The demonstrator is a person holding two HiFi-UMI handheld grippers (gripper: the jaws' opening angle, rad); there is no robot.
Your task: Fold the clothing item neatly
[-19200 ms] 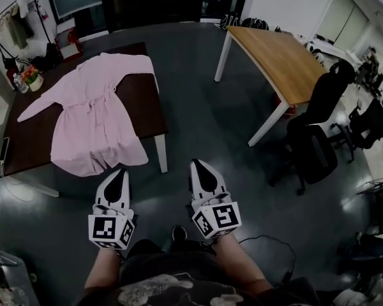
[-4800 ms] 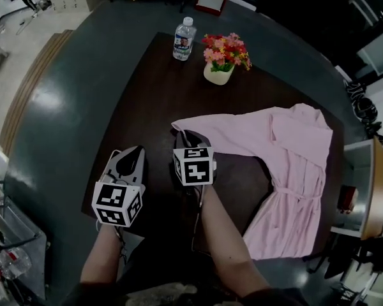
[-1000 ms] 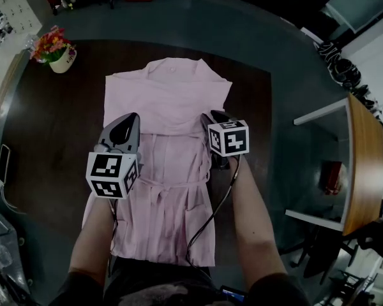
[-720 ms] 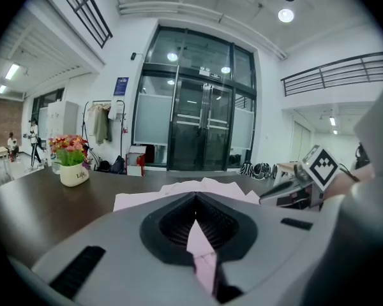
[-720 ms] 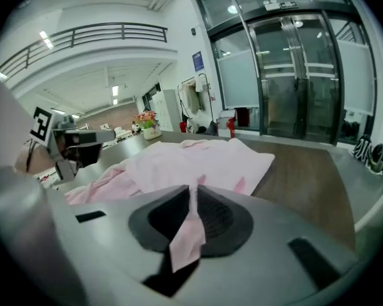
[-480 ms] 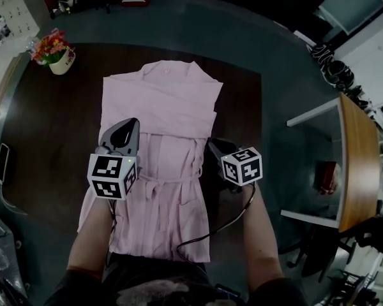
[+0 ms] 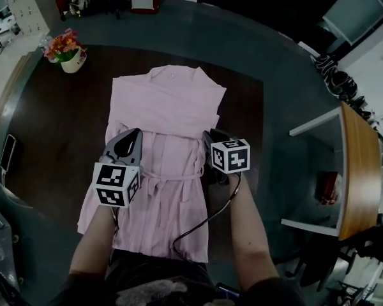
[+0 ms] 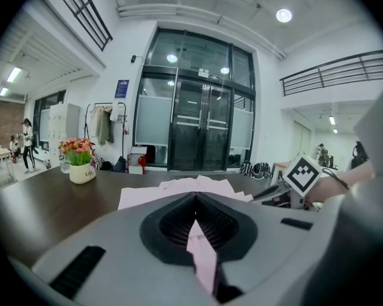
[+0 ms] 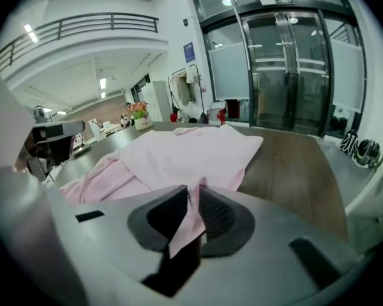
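Your left gripper [image 7: 133, 136] has its fingers [image 8: 172, 223] pressed together on a thin fold of the pink robe [image 7: 169, 107], and a strip of the cloth runs out between the pads toward the camera. Your right gripper [image 7: 210, 136] is pinching the robe too: its fingers [image 9: 221, 218] have just been opening a little, yet a flap of pink cloth stands between them and hangs down from the narrow gap. The robe lies flat on the dark desk [image 7: 57, 120]. Its collar and folded upper part are spread out beyond both pairs of fingers, and its skirt stretches back behind them toward your body. The left fingers hold the robe's left edge and the right fingers hold its right edge, both at about waist height, so the tied belt [image 7: 169, 177] lies between the two grippers. The sleeves are turned in, which makes the upper part a fairly tidy rectangle. Far beyond the left fingers and off to their left, a pot of flowers [image 7: 68, 51] stands on the desk, well apart from the robe. A black cable [image 7: 204, 225] trails back from the right gripper across the skirt. Well off to the right of the right fingers, a light wooden table [image 7: 357, 171] stands apart from the desk.
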